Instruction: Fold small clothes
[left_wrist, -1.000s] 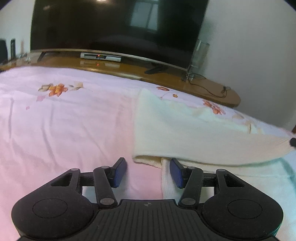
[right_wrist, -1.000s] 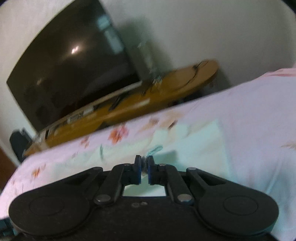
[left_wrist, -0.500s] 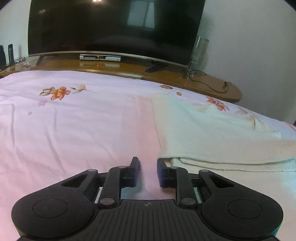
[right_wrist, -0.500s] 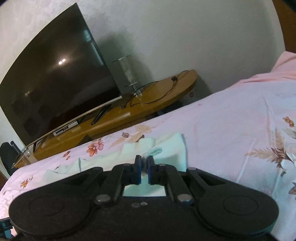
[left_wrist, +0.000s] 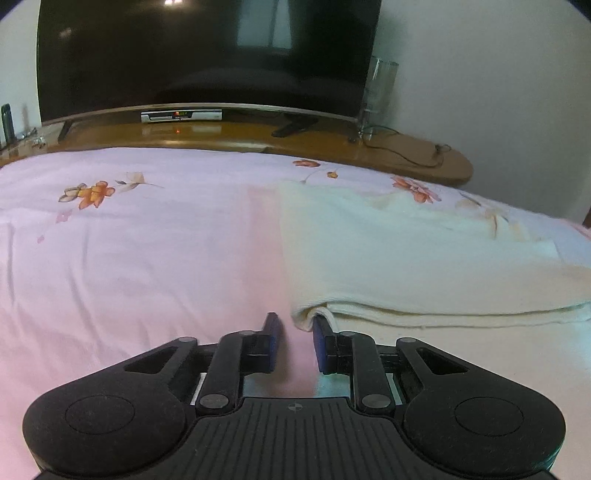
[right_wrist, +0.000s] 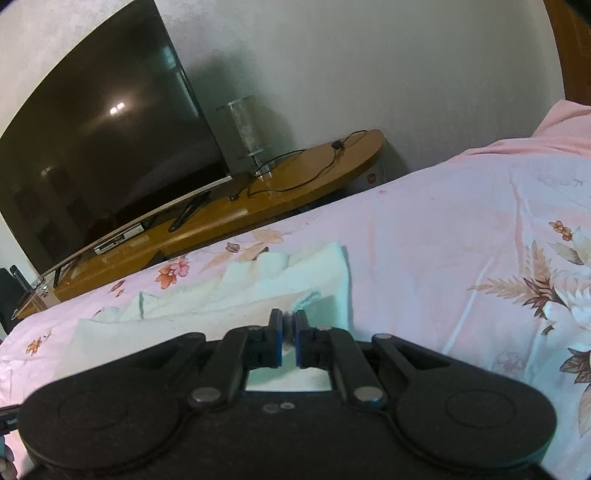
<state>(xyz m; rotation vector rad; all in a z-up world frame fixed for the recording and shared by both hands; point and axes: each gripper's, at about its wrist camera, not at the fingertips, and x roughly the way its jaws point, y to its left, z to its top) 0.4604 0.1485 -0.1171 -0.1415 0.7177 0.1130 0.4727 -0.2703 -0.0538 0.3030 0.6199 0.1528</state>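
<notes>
A cream knitted garment (left_wrist: 406, 254) lies folded over on the pink floral bedsheet (left_wrist: 140, 251), its folded edge toward me. My left gripper (left_wrist: 294, 328) is open with a narrow gap, low over the sheet at the garment's near left corner, its right finger touching the fold, holding nothing. In the right wrist view the same garment (right_wrist: 240, 295) lies ahead. My right gripper (right_wrist: 288, 319) has its jaws almost together at the garment's right corner; a bit of cloth seems to sit between the pads.
A wooden TV bench (left_wrist: 406, 151) with a large dark TV (left_wrist: 207, 55), a set-top box (left_wrist: 181, 116), a glass vase (left_wrist: 380, 96) and cables runs along the bed's far edge. A pink pillow (right_wrist: 561, 122) lies at the far right.
The garment's upper layer has been laid down flat over the lower one. My left gripper narrowed from wide open and pulled back to the near corner. My right gripper lowered and steadied.
</notes>
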